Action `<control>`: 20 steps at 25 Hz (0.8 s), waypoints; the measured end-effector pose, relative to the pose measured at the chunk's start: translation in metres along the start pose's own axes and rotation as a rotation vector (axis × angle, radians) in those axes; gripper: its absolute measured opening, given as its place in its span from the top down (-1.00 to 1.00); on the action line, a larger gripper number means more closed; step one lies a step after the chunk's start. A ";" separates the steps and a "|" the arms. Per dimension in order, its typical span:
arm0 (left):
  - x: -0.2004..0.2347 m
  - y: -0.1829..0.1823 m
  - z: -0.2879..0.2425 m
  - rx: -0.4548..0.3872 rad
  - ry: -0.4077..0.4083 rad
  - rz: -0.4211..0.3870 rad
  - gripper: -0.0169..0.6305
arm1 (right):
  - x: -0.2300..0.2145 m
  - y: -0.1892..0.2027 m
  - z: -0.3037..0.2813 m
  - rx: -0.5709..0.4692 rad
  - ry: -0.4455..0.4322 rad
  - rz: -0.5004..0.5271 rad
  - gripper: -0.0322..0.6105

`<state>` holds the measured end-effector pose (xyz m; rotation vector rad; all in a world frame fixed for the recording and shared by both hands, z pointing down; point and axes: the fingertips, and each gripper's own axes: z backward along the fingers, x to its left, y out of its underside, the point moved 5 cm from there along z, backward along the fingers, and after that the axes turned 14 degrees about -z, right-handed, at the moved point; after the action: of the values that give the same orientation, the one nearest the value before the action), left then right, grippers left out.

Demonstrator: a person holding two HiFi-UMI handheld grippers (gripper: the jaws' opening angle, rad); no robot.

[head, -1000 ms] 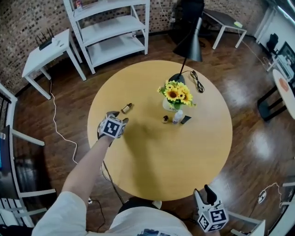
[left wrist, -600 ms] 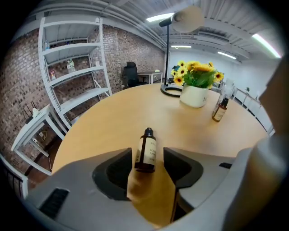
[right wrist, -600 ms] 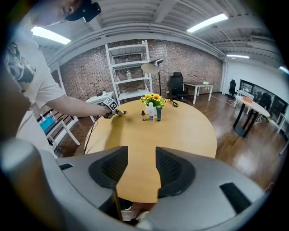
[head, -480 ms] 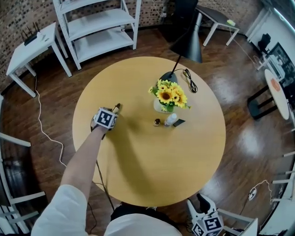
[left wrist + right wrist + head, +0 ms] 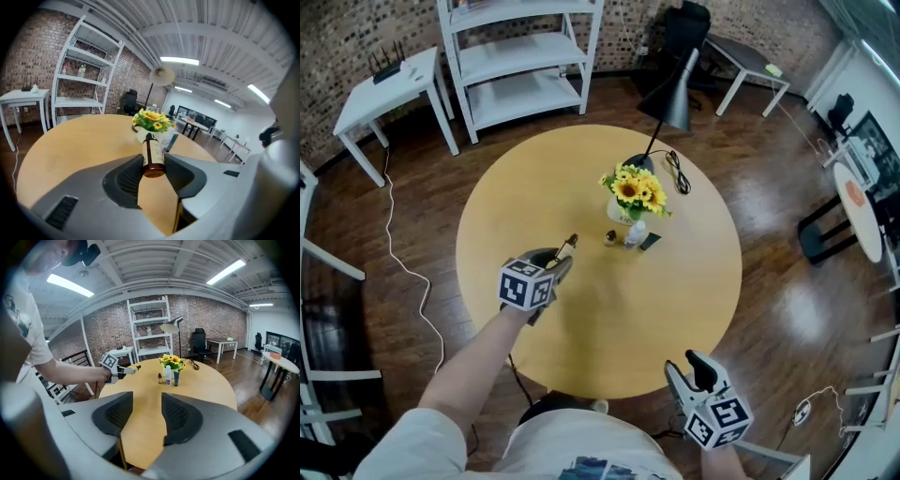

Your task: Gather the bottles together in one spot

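My left gripper (image 5: 562, 260) is shut on a small brown bottle (image 5: 570, 245) with a black cap, held off the round wooden table (image 5: 694, 281). Its jaws have just been closing, with that bottle (image 5: 152, 157) gripped at its base between the pads and its cap pointing away. Beside the sunflower vase (image 5: 630, 192) stand a tiny brown bottle (image 5: 610, 238), a clear bottle (image 5: 635, 233) and a dark tube (image 5: 650, 241). My right gripper (image 5: 688, 367) hangs open and empty off the table's near edge. The right gripper view shows the three (image 5: 168, 375) past the open jaws.
A black desk lamp (image 5: 667, 98) and its coiled cable (image 5: 678, 173) stand behind the vase. White shelving (image 5: 520, 56) and a white side table (image 5: 389, 80) stand beyond the table. A dark chair (image 5: 684, 28) and another white table (image 5: 750, 56) are at the back right.
The left gripper closed on the brown bottle that lay at the table's left, lifted it and carried it nearer and rightward. The right gripper rose a little at the near edge.
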<state>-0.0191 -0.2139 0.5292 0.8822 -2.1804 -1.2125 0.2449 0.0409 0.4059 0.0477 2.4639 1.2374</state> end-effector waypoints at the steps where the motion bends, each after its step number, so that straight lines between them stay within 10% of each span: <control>1: -0.027 -0.007 0.014 -0.031 0.016 0.004 0.48 | 0.001 -0.007 0.004 -0.017 -0.027 0.006 0.23; 20: -0.372 -0.042 0.206 -0.317 0.011 -0.289 0.48 | 0.070 0.001 0.101 -0.031 -0.621 -0.087 0.32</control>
<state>0.1032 0.1562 0.3539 1.0843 -1.8235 -1.6309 0.2153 0.1325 0.3304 0.2706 1.8880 1.0270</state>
